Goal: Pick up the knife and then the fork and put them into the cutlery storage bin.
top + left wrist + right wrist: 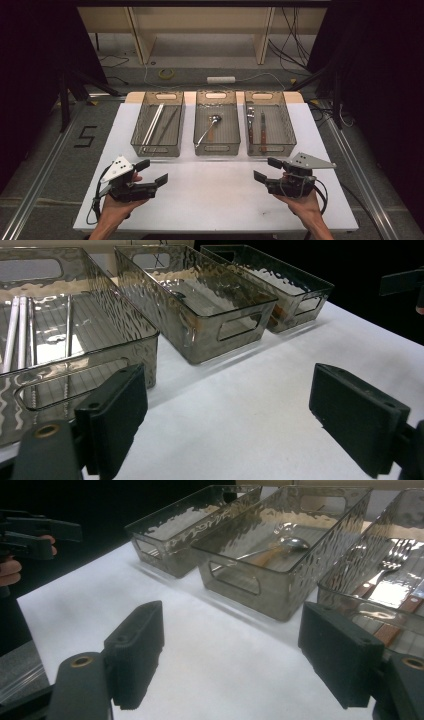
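In right gripper view, fork (395, 560) tines.

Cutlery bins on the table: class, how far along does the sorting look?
Looks done: chopsticks lie in the left bin, spoons in the middle bin, forks in the right bin. In hand: nothing; left gripper and right gripper open. Left: nothing loose visible.

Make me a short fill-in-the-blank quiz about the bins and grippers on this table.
1. The clear ribbed plastic bins number ____.
2. The metal spoon lies in the ____ bin.
3. The wooden-handled fork lies in the ____ bin.
4. The jaws of the left gripper and right gripper are ____.

Missing words: three; middle; right; open
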The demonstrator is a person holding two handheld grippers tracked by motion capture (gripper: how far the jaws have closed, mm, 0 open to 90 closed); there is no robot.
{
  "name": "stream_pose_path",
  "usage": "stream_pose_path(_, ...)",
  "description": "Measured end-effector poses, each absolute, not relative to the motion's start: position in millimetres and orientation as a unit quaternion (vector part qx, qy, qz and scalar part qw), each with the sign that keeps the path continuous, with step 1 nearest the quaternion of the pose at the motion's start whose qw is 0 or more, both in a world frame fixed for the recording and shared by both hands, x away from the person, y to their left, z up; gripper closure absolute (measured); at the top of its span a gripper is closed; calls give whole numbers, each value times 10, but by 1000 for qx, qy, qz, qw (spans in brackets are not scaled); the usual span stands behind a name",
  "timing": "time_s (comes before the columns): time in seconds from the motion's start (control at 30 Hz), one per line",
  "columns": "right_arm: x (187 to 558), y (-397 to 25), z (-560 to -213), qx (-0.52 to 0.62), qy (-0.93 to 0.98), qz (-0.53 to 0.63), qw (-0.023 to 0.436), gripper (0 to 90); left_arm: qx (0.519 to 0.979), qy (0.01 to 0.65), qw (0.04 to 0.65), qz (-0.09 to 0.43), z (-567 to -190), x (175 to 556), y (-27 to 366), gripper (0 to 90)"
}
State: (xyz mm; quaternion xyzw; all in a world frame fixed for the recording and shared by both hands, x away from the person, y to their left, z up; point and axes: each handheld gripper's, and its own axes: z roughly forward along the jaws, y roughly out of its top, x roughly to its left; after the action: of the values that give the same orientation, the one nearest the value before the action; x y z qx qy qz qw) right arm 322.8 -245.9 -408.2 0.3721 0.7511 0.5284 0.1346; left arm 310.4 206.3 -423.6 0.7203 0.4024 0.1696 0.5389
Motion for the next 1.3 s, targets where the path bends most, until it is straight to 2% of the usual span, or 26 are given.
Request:
stream_pose_path(0.7, 3077, -2531, -4279, 380, 750, 523, 144, 214, 722, 400, 541, 164, -4235, 3100, 2056, 152)
stream_pose_path(1.3, 3070, -2539, -4296, 383, 749, 520, 146, 213, 722, 399, 541, 164, -4237, 3102, 2049, 152)
